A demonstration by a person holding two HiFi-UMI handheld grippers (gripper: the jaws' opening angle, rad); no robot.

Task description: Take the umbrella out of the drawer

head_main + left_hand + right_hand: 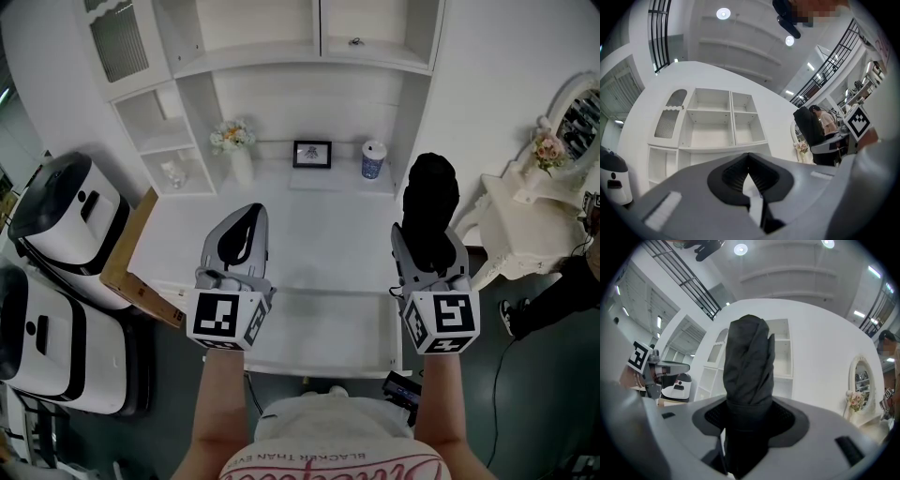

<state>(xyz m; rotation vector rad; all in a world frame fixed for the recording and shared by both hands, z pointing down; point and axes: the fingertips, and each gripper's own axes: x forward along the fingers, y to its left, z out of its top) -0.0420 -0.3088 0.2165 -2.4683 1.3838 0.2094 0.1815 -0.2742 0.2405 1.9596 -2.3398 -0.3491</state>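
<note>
1. The right gripper has its jaws clamped on the folded black umbrella, upright above the white surface.
2. The left gripper is beside it, jaws together, empty.
3. The umbrella looks already lifted out; setting it down seems next.
</note>
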